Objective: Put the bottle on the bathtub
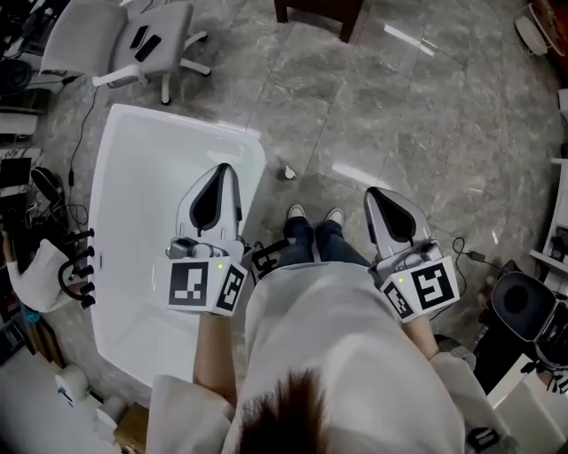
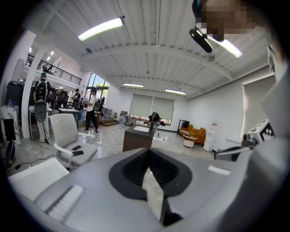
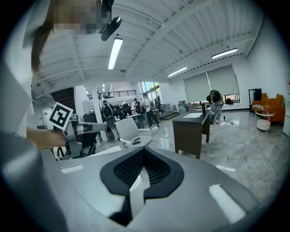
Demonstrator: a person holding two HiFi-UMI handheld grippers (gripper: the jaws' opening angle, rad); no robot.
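The white bathtub (image 1: 133, 151) lies on the marble floor at the left of the head view. A small white object, perhaps the bottle (image 1: 288, 172), stands on the floor just past the tub's far right corner; it is too small to tell for sure. My left gripper (image 1: 226, 170) hangs over the tub's right side, tips together, holding nothing. My right gripper (image 1: 374, 191) is held over bare floor to the right of the person's shoes, also shut and empty. Both gripper views look out level across the room, with the left gripper (image 2: 147, 152) and the right gripper (image 3: 143, 149) closed at the tips.
A white office chair (image 1: 133, 40) stands beyond the tub. A dark wooden desk (image 1: 319, 11) is at the far middle. Black equipment (image 1: 524, 306) and a cable sit at the right, more gear (image 1: 53, 266) at the tub's left. People stand far off (image 2: 90, 113).
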